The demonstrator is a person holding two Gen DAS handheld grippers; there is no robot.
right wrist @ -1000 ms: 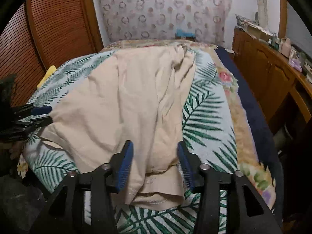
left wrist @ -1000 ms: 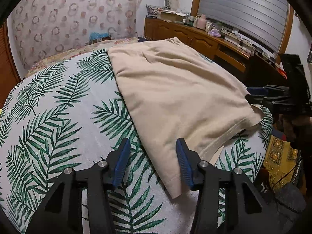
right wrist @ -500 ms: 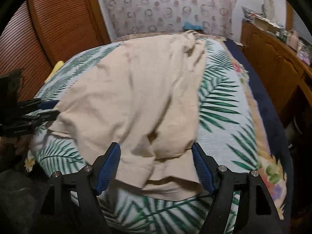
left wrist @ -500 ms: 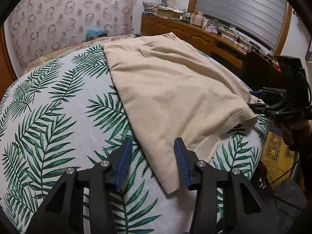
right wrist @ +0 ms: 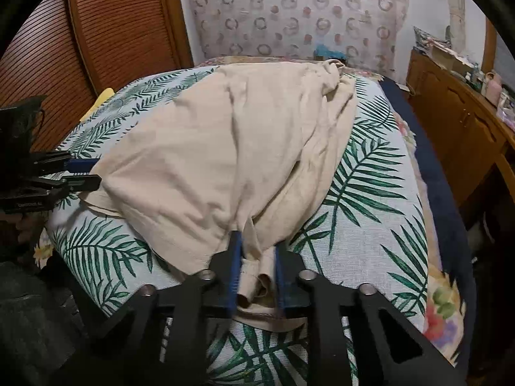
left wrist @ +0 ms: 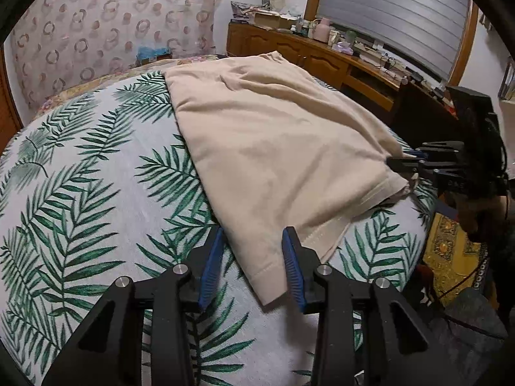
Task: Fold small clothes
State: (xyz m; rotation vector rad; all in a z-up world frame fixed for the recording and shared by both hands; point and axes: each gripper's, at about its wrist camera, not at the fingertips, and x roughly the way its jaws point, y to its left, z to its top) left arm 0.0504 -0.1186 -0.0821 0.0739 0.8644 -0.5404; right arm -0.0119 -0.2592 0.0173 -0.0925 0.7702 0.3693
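Note:
A beige garment (left wrist: 273, 135) lies spread over the leaf-print bedcover (left wrist: 80, 177), crumpled toward the far end. In the left wrist view my left gripper (left wrist: 253, 234) straddles the garment's near corner. Its jaws are closing, the blue pads (left wrist: 209, 267) still stand clear of the cloth, and the corner lies between them. In the right wrist view my right gripper (right wrist: 257, 244) is closing, and its pads pinch a bunched fold of the garment's (right wrist: 209, 148) hem. Each gripper shows in the other's view: the right gripper (left wrist: 402, 160) at the garment's right corner, the left gripper (right wrist: 80, 173) at its left corner.
A wooden dresser (left wrist: 289, 51) crowded with small items runs along the bed's right side under a shuttered window. A louvred wooden door (right wrist: 96, 32) stands on the left. A yellow item (right wrist: 101, 98) lies at the bed's left edge. A patterned rug (left wrist: 450, 251) covers the floor.
My right jaws widened, then came together on the bunched hem. My left jaws narrowed around the garment's corner. The cloth near the right gripper gathered into folds.

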